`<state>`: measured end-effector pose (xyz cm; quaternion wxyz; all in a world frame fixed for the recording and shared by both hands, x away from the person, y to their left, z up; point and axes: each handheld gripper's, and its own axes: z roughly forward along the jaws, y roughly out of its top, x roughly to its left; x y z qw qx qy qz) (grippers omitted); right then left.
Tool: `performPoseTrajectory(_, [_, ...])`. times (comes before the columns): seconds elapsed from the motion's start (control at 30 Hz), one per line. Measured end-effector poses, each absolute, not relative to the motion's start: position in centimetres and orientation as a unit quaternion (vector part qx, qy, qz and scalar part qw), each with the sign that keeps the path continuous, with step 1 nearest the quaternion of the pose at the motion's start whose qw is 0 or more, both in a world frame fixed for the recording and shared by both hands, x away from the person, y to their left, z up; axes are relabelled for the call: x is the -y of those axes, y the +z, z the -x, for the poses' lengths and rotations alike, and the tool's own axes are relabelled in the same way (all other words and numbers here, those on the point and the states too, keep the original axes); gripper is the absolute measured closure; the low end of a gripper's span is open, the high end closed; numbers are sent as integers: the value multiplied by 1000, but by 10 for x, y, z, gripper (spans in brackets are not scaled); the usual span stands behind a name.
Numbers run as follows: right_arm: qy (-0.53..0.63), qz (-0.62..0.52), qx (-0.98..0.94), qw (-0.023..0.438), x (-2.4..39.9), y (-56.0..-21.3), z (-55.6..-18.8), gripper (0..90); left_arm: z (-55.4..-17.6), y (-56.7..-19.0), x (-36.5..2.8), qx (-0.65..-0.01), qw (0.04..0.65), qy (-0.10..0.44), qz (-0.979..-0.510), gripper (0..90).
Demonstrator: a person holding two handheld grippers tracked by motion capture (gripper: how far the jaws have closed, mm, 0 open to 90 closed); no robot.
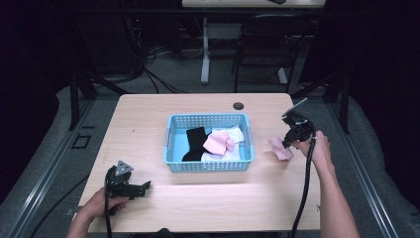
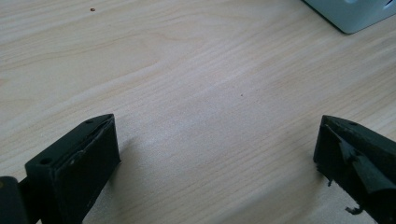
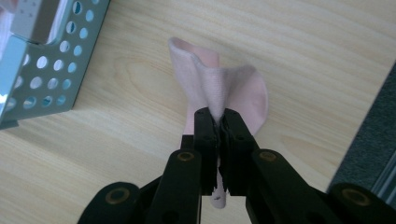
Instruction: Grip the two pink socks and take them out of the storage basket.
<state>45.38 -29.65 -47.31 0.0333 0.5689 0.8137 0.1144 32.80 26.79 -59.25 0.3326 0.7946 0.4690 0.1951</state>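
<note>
Pink sock (image 3: 219,88) is pinched between the right gripper's (image 3: 218,122) closed jaws.

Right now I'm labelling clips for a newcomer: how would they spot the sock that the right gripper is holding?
Find the blue basket mid-table, then look just past its right wall. There a pale pink sock lies on bare wood, a fold pinched in the right gripper. Unlike the black, white and pink socks nearby, it is outside the basket.

You find no readable text, label, brand or number anywhere here. The blue basket (image 1: 210,165) carries only plain perforations, no lettering.
</note>
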Motion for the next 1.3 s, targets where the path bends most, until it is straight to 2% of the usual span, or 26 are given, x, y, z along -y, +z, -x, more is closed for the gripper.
performPoseTrajectory(0.3, [109,-579,-808,27,300,-495,-456,856,-328,-592,-268,-469,332,195,-795,0])
performPoseTrajectory(0.4, [106,-580,-807,32,300,-499,-456,826,-328,-592,-268,-469,333,195,-795,0])
performPoseTrajectory(0.57, [108,-582,-805,30,302,-498,-457,651,-328,-592,-268,-469,333,195,-794,0])
performPoseTrajectory(0.7, [131,-586,-799,39,304,-491,-455,335,-328,-592,-268,-469,332,195,-795,0])
performPoseTrajectory(0.83, [154,-588,-793,48,306,-483,-452,152,-328,-592,-268,-469,332,196,-794,0])
performPoseTrajectory(0.9, [169,-587,-790,52,306,-479,-450,127,-328,-592,-268,-469,333,196,-794,0])
performPoseTrajectory(1.03, [179,-582,-791,56,304,-472,-447,22,-328,-592,-268,-469,332,196,-794,0])
performPoseTrajectory(1.3, [194,-570,-797,58,298,-460,-444,0,-328,-592,-268,-469,332,196,-794,0])
